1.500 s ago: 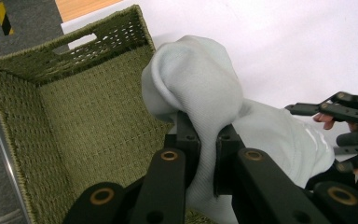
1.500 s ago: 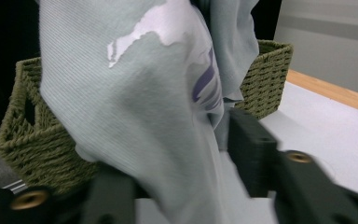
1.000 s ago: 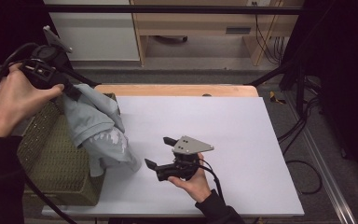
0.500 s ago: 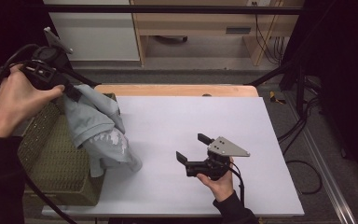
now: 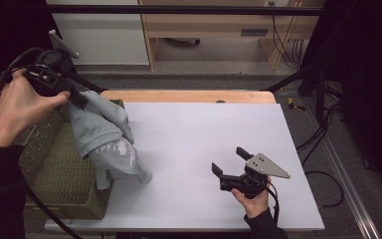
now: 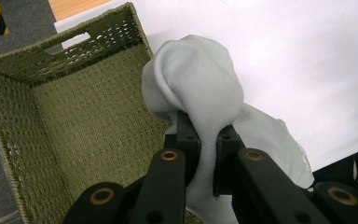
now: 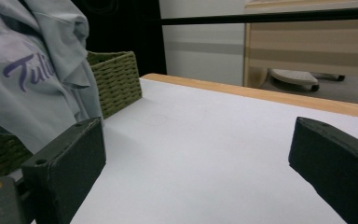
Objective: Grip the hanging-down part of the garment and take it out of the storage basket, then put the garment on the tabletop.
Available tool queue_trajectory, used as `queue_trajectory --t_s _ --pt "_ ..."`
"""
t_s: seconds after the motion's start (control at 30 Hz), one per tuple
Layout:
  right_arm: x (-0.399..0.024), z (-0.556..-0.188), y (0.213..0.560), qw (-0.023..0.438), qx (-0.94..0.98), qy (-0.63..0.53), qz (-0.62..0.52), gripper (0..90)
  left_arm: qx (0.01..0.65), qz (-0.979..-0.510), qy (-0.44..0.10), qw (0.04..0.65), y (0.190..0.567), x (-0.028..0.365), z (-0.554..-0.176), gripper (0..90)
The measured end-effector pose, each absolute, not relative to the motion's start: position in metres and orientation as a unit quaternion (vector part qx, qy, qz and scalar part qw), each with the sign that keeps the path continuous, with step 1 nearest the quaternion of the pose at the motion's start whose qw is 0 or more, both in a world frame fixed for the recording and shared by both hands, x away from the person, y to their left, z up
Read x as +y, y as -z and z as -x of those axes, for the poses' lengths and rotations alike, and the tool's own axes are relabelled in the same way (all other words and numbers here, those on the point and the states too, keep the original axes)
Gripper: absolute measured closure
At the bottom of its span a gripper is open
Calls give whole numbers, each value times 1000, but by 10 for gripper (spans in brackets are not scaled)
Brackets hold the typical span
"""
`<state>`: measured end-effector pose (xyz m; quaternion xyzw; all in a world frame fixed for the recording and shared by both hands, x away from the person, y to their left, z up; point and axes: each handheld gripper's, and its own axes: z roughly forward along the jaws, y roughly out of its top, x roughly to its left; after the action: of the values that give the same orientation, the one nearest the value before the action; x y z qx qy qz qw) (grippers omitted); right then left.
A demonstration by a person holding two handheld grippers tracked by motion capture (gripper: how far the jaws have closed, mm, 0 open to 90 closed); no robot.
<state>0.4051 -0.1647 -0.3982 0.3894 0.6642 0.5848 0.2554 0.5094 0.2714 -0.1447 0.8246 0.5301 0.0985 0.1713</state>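
The left gripper (image 5: pixel 77 98), upper left, pinches a grey garment (image 5: pixel 107 142) above the basket (image 5: pixel 54 169); the right gripper (image 5: pixel 231 164), lower right, is spread, empty. Next move probably: lower and release.

Pale grey printed garment (image 5: pixel 105 138), bunched, hanging over green wicker basket's (image 5: pixel 62 174) rim onto the white table (image 5: pixel 204 134).

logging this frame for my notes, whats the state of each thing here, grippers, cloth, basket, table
left gripper: shut on a fold of the garment, held up over the basket
right gripper: open, holding nothing, low over the table
pale grey-blue garment with purple lettering: lifted, hanging half out of the basket, lower end touching the table
olive green woven basket: upright, open-topped, floor bare where it shows
white table: bare in the middle
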Motion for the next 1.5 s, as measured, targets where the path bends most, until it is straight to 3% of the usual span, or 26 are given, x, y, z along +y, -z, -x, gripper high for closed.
queue_trajectory --t_s 0.57,1.5 --pt "-202 -389 425 287 659 -566 -404 9 531 -824 -98 173 145 273 -510 842" --pt "-205 -385 429 282 658 -565 -410 6 525 -827 -88 180 144 263 -512 842"
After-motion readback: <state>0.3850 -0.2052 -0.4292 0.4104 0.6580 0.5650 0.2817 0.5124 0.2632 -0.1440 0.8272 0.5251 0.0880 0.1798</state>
